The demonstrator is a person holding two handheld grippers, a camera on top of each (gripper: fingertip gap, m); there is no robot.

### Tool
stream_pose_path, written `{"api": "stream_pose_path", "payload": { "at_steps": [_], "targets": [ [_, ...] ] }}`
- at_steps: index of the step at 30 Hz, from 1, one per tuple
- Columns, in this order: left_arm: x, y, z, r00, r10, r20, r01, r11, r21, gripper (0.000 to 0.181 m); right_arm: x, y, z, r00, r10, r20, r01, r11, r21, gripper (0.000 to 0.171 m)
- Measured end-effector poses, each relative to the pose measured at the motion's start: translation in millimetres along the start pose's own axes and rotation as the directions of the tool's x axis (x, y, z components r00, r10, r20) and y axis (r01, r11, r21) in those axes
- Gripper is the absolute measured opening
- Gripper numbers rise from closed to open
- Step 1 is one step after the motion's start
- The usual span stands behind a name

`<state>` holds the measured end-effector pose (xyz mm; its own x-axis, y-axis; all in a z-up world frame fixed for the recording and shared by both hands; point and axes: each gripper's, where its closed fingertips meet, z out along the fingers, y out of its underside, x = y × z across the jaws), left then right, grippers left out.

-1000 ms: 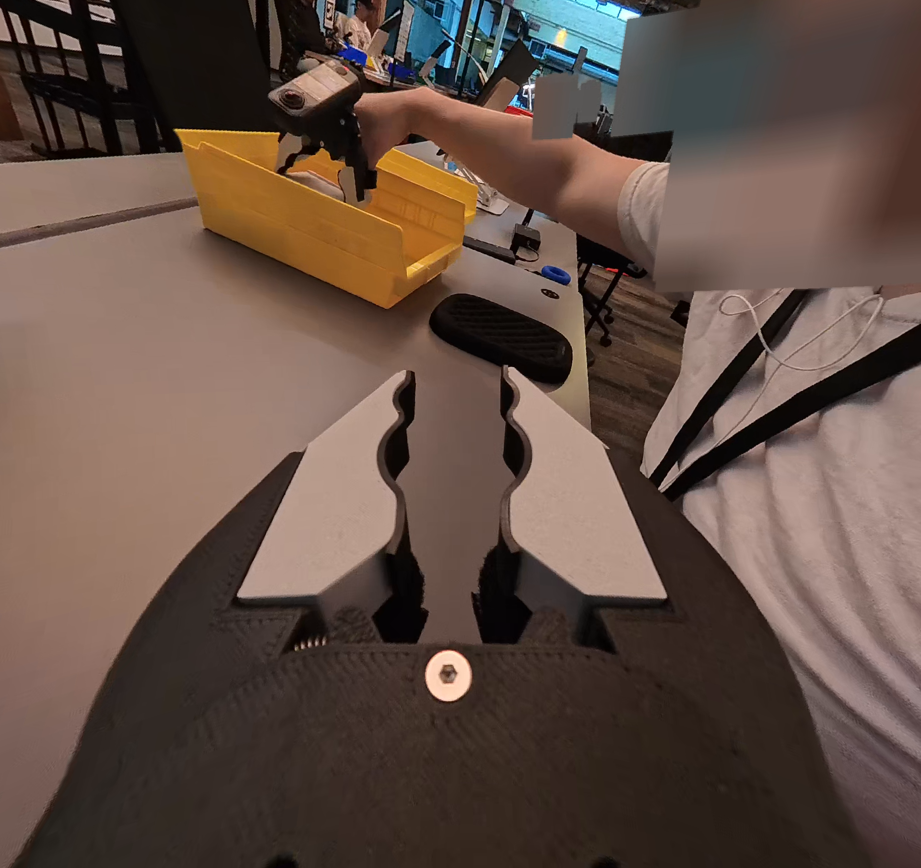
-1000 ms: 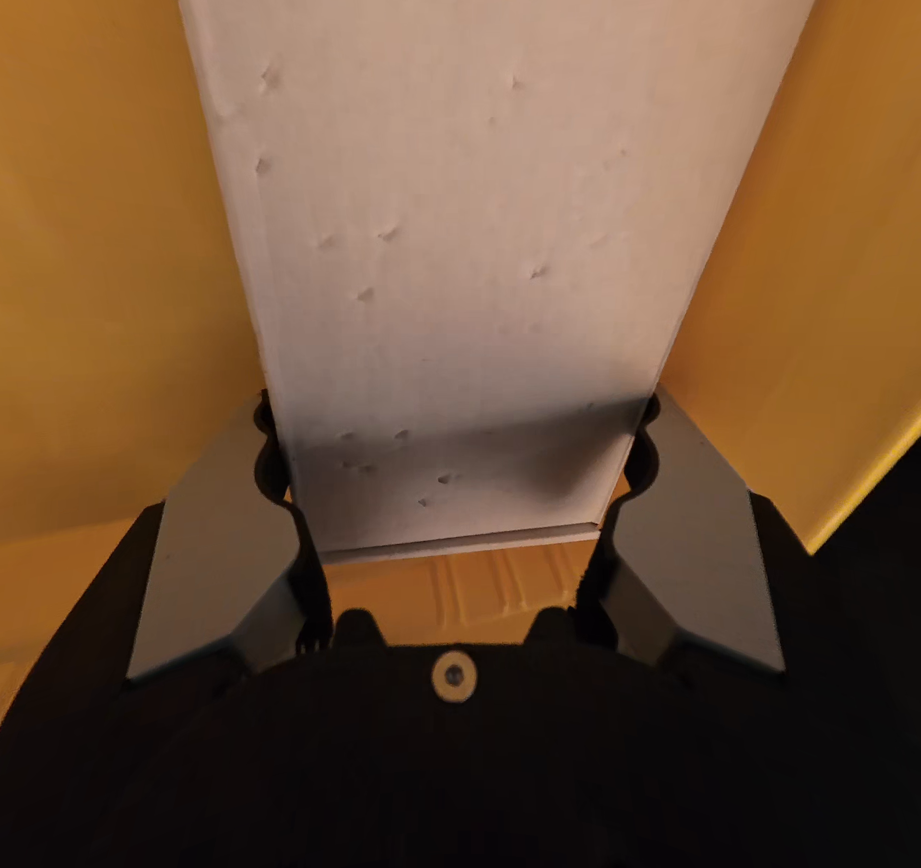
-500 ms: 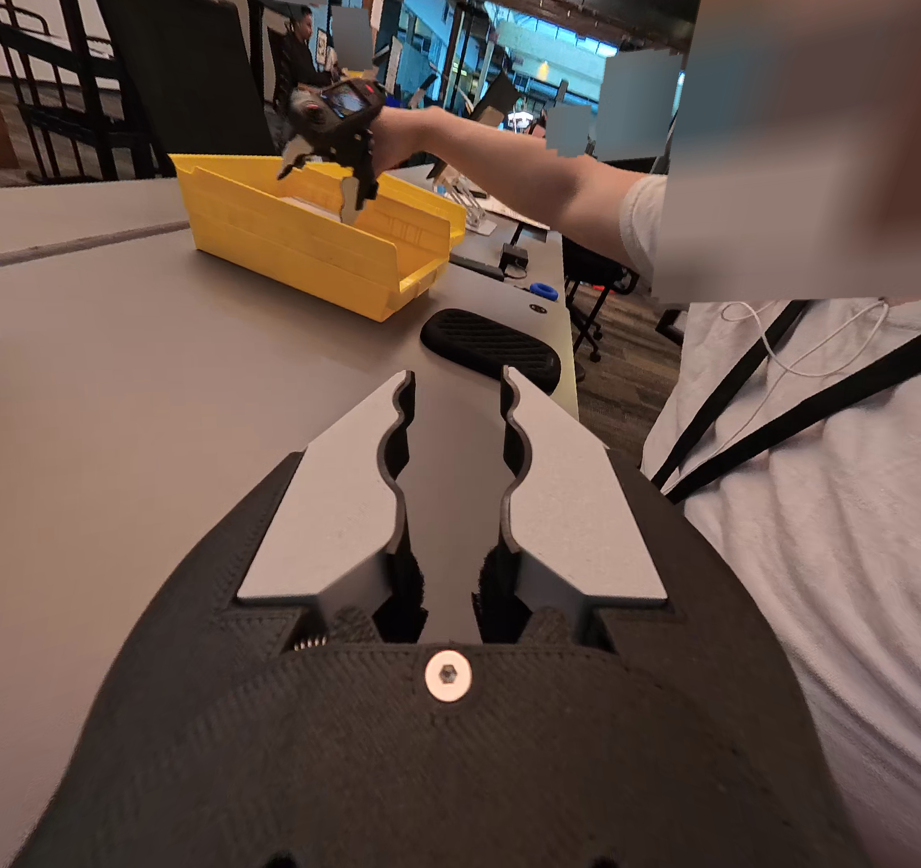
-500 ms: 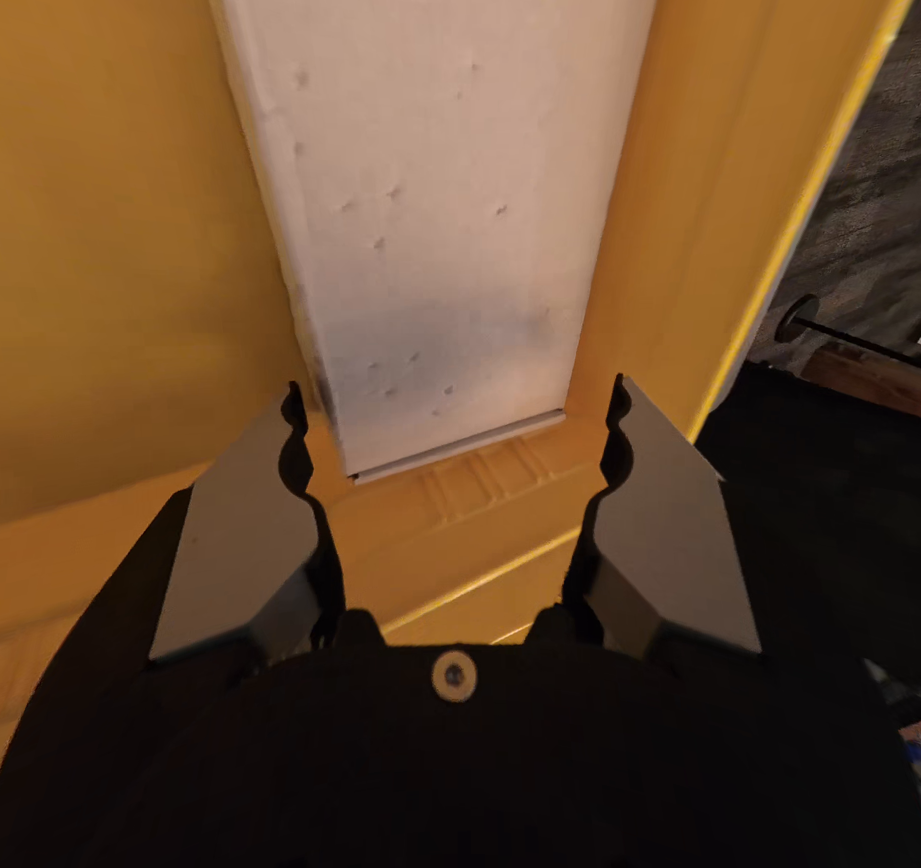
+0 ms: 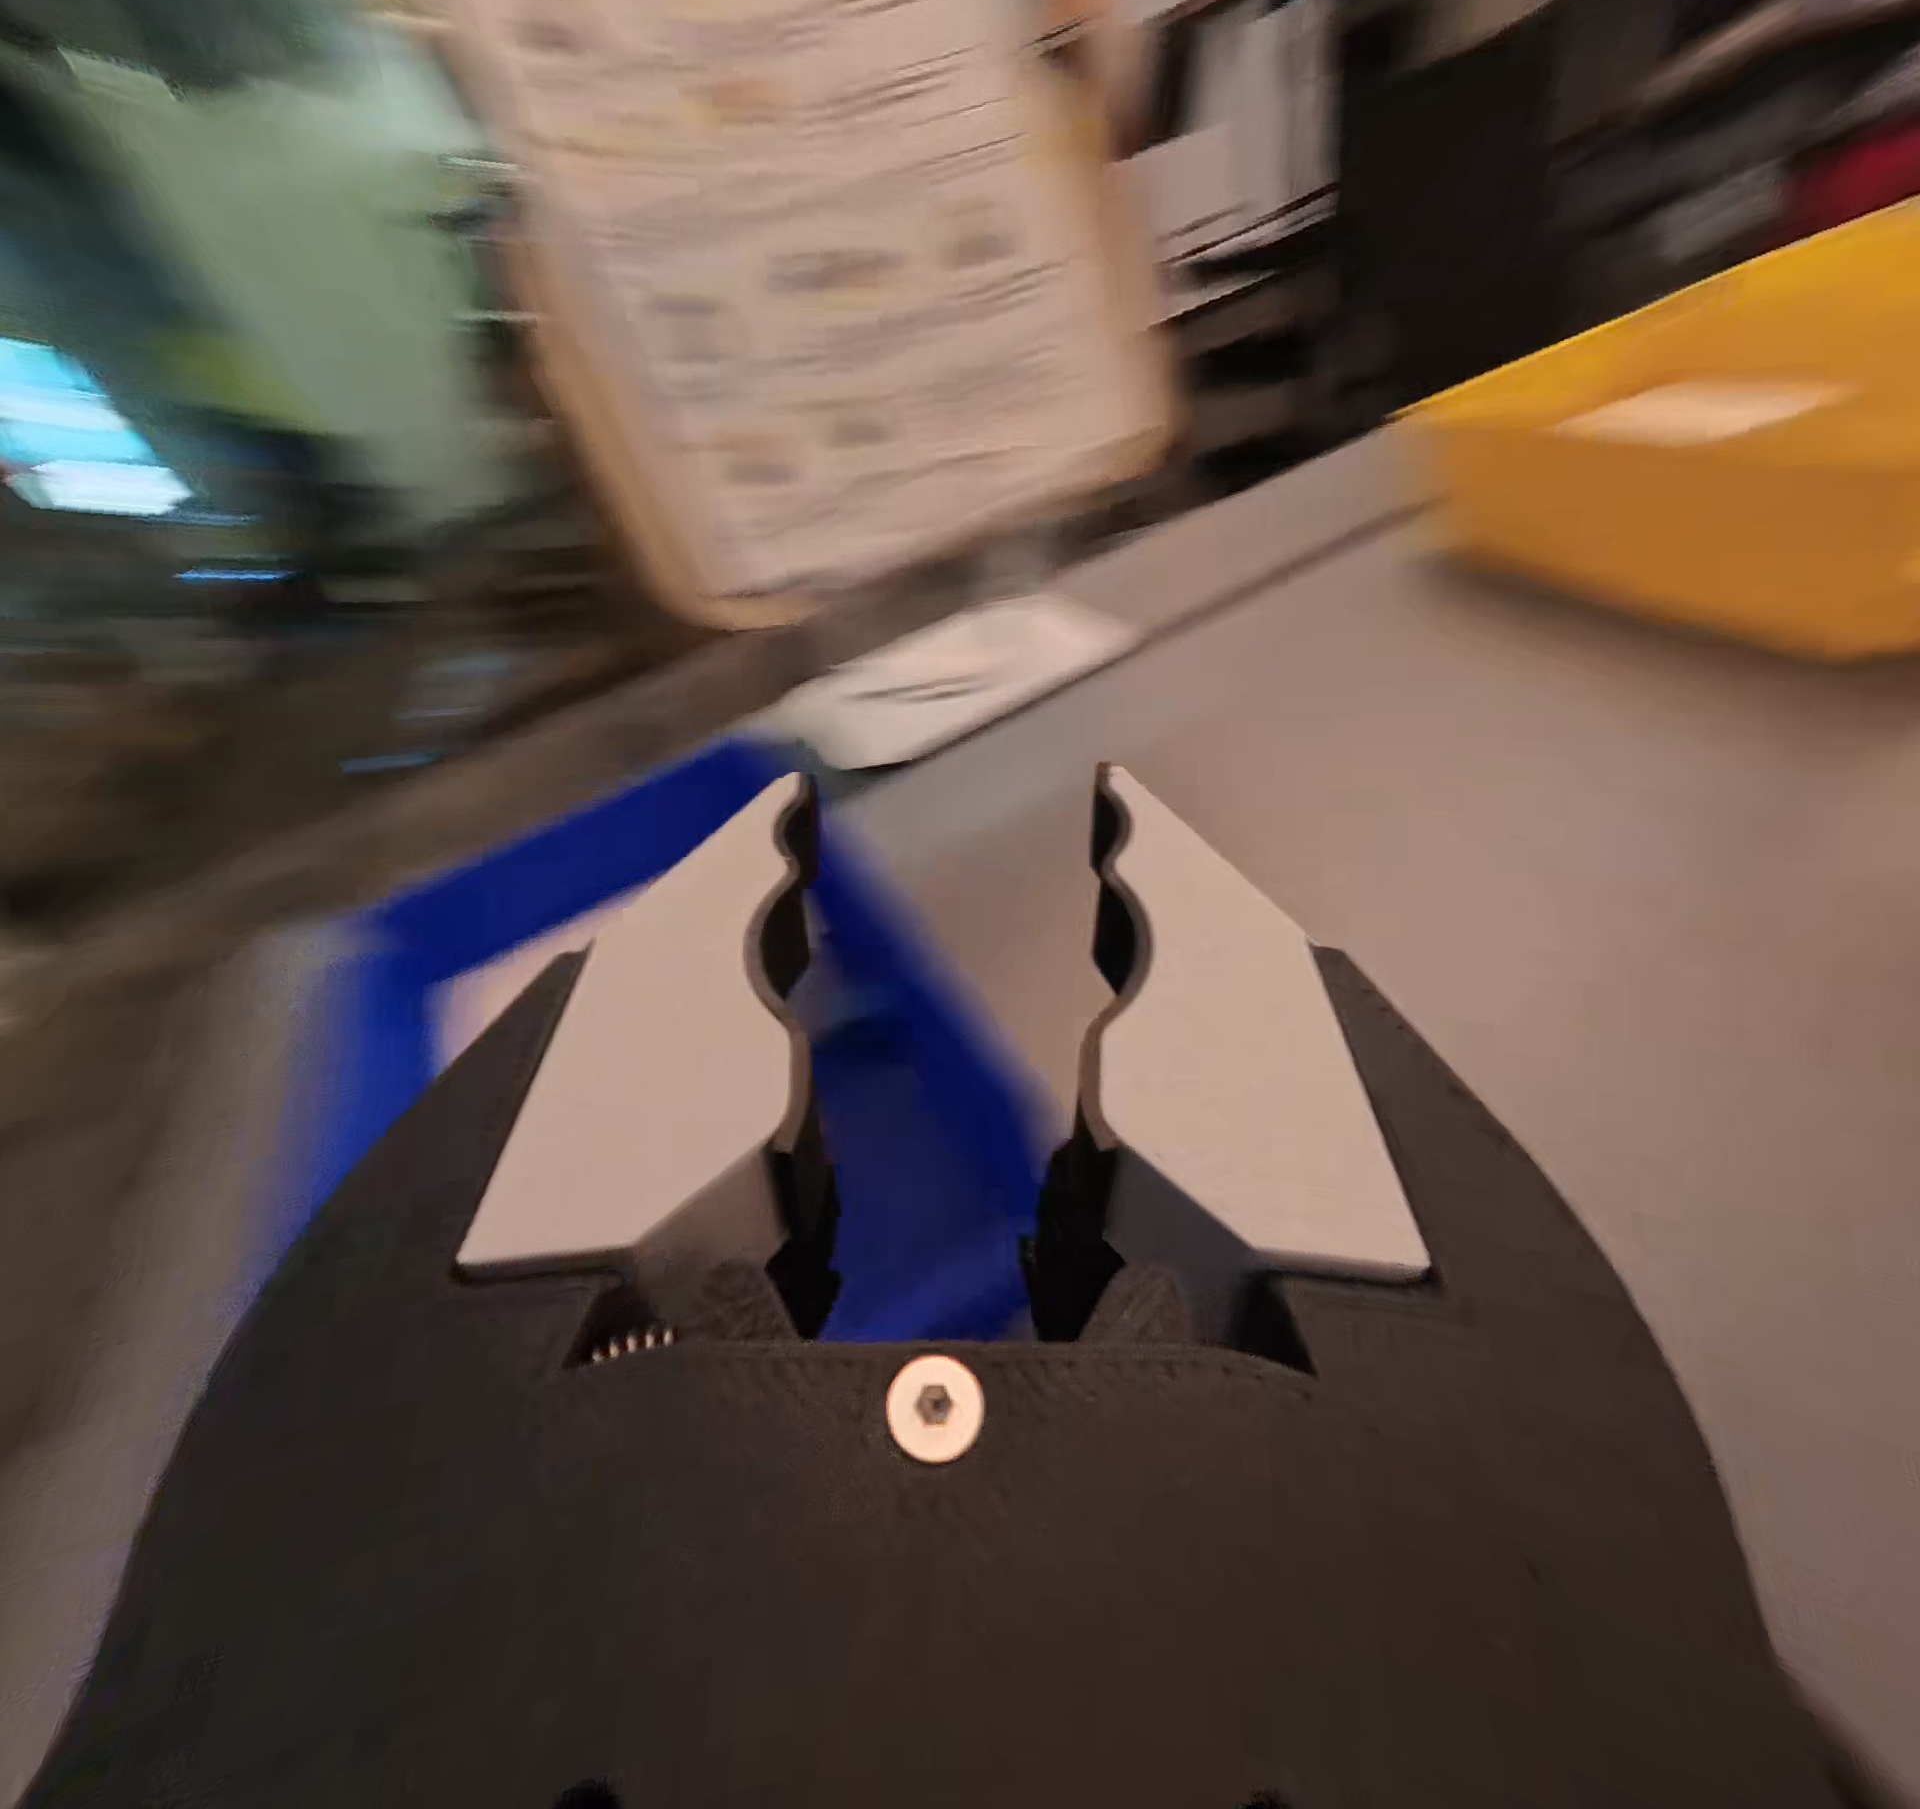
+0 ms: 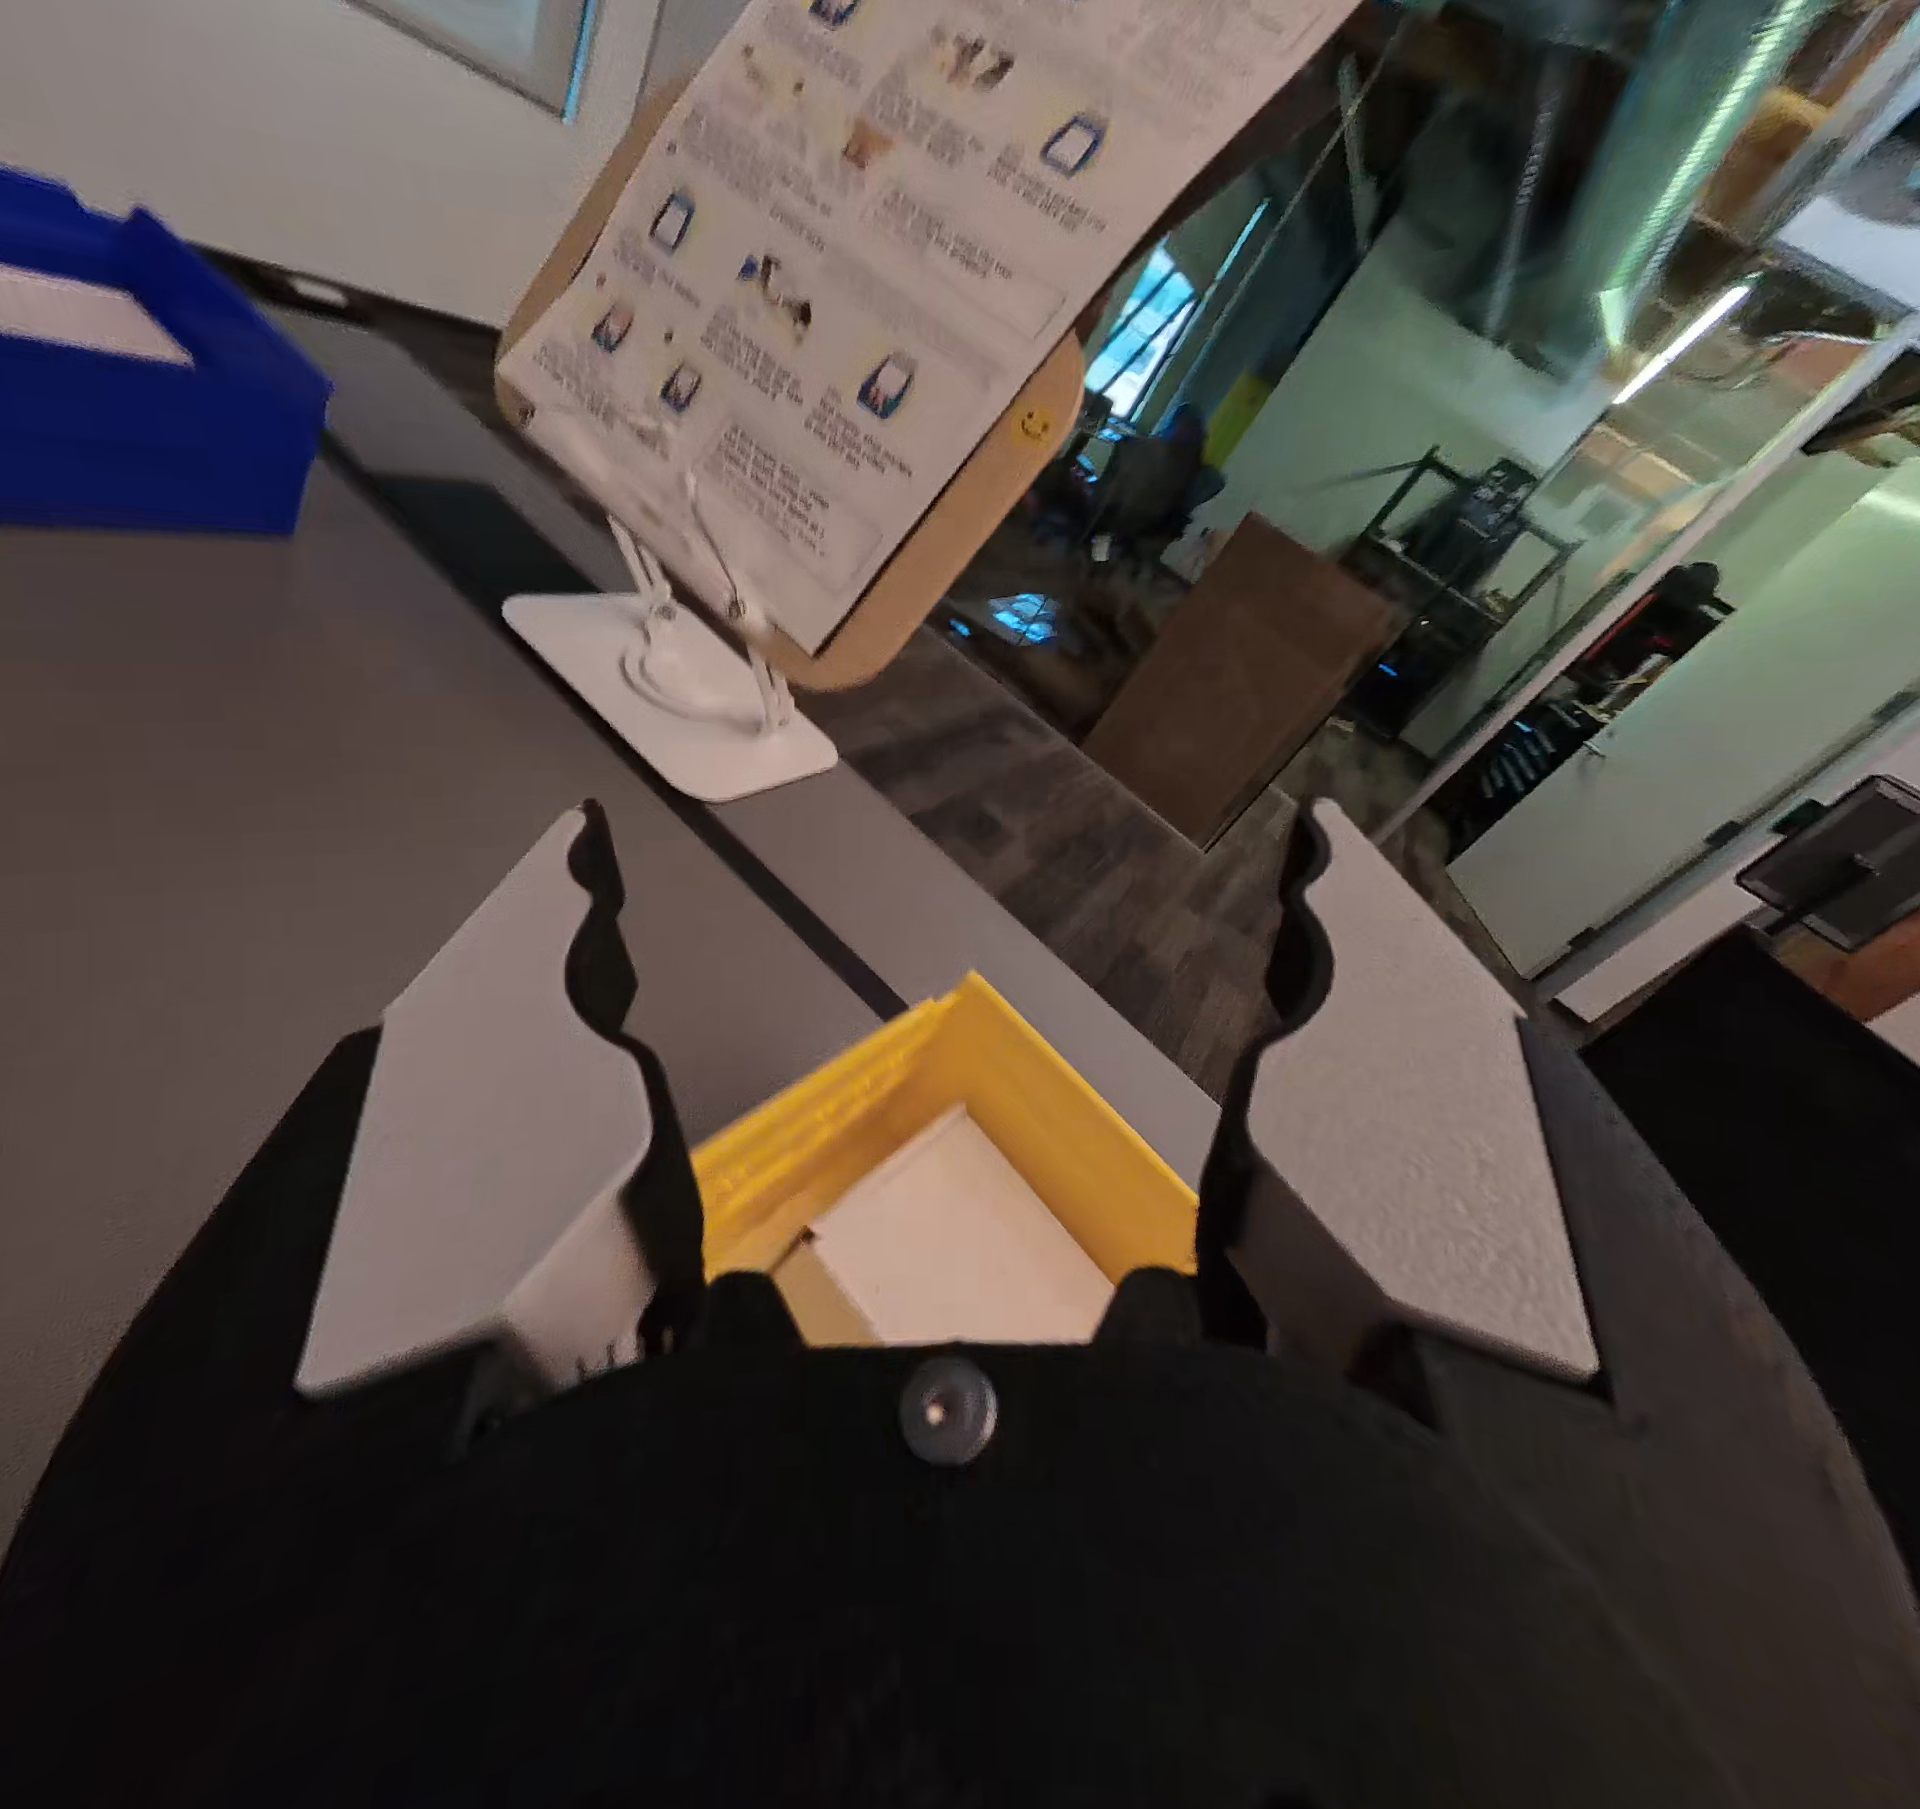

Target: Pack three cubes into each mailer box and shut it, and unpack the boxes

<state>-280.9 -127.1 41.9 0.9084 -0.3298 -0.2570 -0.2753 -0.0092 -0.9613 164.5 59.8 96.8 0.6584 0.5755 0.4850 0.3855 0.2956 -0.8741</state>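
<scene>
My left gripper is open and empty above the grey table, next to a blue bin; the left wrist view is blurred by motion. My right gripper is wide open and empty, raised above a yellow bin that holds a white mailer box. The yellow bin with the white box also shows at the right of the left wrist view. The blue bin shows at the far left of the right wrist view with a white box in it. No cubes are in view.
A sheet of instructions on a brown board stands on a white base at the table's far edge; it also shows in the left wrist view. Beyond the edge lies the room's floor.
My right gripper has let go of the white box in the yellow bin and risen out of it. My left gripper has swung fast toward the blue bin and opened wider.
</scene>
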Motion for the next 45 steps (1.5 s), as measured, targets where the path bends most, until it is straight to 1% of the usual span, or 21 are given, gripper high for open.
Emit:
{"api": "stream_pose_path", "payload": {
  "at_steps": [1,2,4,6,8,11,12,13,16,18,21,23,24,27,29,31,32,37,39,41,45],
  "targets": [
    [-21.1,0.2,-1.6,0.995,0.054,0.078,-0.052,0.998,-0.026,0.057,-8.7,-9.3,2.6,1.0,0.004,-0.007,-0.004,1.0,0.012,0.125],
    [-39.4,1.9,-1.2,0.988,0.095,0.125,-0.088,0.994,-0.062,0.063,-19.2,-19.2,6.7,1.0,0.003,-0.001,-0.003,1.0,0.025,0.125],
    [-71.6,13.6,8.3,0.978,0.146,0.147,-0.118,0.975,-0.186,0.085,-41.0,-39.0,18.0,1.0,-0.008,0.029,0.007,0.999,0.033,0.125],
    [-92.3,31.1,26.8,0.978,0.198,0.072,-0.165,0.933,-0.321,0.101,-67.5,-61.3,28.9,0.994,-0.047,0.096,0.042,0.998,0.051,0.125],
    [-103.5,54.8,48.2,0.967,0.244,-0.07,-0.25,0.865,-0.436,0.109,-91.4,-83.7,37.8,0.984,-0.088,0.153,0.077,0.994,0.077,0.125],
    [-118.8,104.6,67.3,0.935,0.233,-0.268,-0.353,0.698,-0.623,0.117,-124.2,-105.2,49.0,0.964,-0.125,0.236,0.106,0.99,0.093,0.126],
    [-122.4,117.8,70.9,0.919,0.228,-0.322,-0.39,0.646,-0.656,0.113,-131.6,-108.7,53.3,0.96,-0.135,0.246,0.115,0.989,0.094,0.126],
    [-126.1,127.8,74.6,0.903,0.231,-0.362,-0.425,0.605,-0.674,0.106,-139.1,-110.5,57.7,0.954,-0.145,0.26,0.125,0.988,0.093,0.126],
    [-136.6,143.1,91.9,0.845,0.283,-0.453,-0.531,0.537,-0.655,0.106,-158.9,-103.1,71.0,0.926,-0.184,0.33,0.178,0.983,0.048,0.126],
    [-145.2,153.2,100.7,0.816,0.29,-0.5,-0.575,0.489,-0.656,0.109,-164.5,-96.8,80.0,0.909,-0.208,0.36,0.215,0.976,0.023,0.126],
    [-159.0,168.1,111.1,0.782,0.28,-0.557,-0.623,0.405,-0.67,0.109,-170.6,-92.9,91.8,0.903,-0.175,0.393,0.18,0.983,0.025,0.126],
    [-163.9,178.9,114.5,0.754,0.254,-0.605,-0.655,0.34,-0.674,0.111,-185.8,-90.0,91.0,0.871,-0.147,0.469,0.133,0.989,0.063,0.123],
    [-166.1,182.8,118.5,0.733,0.259,-0.629,-0.68,0.32,-0.66,0.113,-193.4,-83.2,88.4,0.844,-0.149,0.515,0.141,0.989,0.055,0.122],
    [-168.3,196.0,123.3,0.671,0.233,-0.703,-0.74,0.269,-0.617,0.116,-191.2,-60.1,87.7,0.827,-0.2,0.525,0.228,0.974,0.011,0.121],
    [-173.3,205.6,122.5,0.638,0.207,-0.741,-0.769,0.226,-0.598,0.119,-191.7,-53.7,86.7,0.819,-0.169,0.548,0.208,0.978,-0.009,0.121],
    [-182.5,211.6,121.9,0.617,0.194,-0.763,-0.787,0.186,-0.589,0.121,-203.2,-53.3,79.7,0.773,-0.134,0.619,0.164,0.986,0.009,0.12],
    [-185.8,211.5,124.1,0.606,0.196,-0.771,-0.795,0.188,-0.577,0.12,-209.7,-53.0,76.1,0.747,-0.129,0.652,0.151,0.988,0.022,0.119],
    [-178.5,211.1,134.9,0.593,0.126,-0.795,-0.792,0.273,-0.546,0.119,-234.4,-46.6,69.6,0.66,-0.094,0.746,0.138,0.99,0.003,0.119],
    [-175.9,217.3,136.0,0.573,0.123,-0.811,-0.805,0.27,-0.528,0.119,-241.7,-47.1,68.0,0.64,-0.084,0.764,0.133,0.991,-0.002,0.118],
    [-176.4,219.3,139.5,0.561,0.155,-0.813,-0.815,0.272,-0.511,0.121,-247.2,-48.7,66.7,0.627,-0.078,0.775,0.129,0.992,-0.005,0.118],
    [-174.5,219.1,137.7,0.586,0.141,-0.798,-0.794,0.299,-0.53,0.123,-254.3,-52.2,63.5,0.614,-0.089,0.784,0.139,0.99,0.004,0.115]
  ]
}}
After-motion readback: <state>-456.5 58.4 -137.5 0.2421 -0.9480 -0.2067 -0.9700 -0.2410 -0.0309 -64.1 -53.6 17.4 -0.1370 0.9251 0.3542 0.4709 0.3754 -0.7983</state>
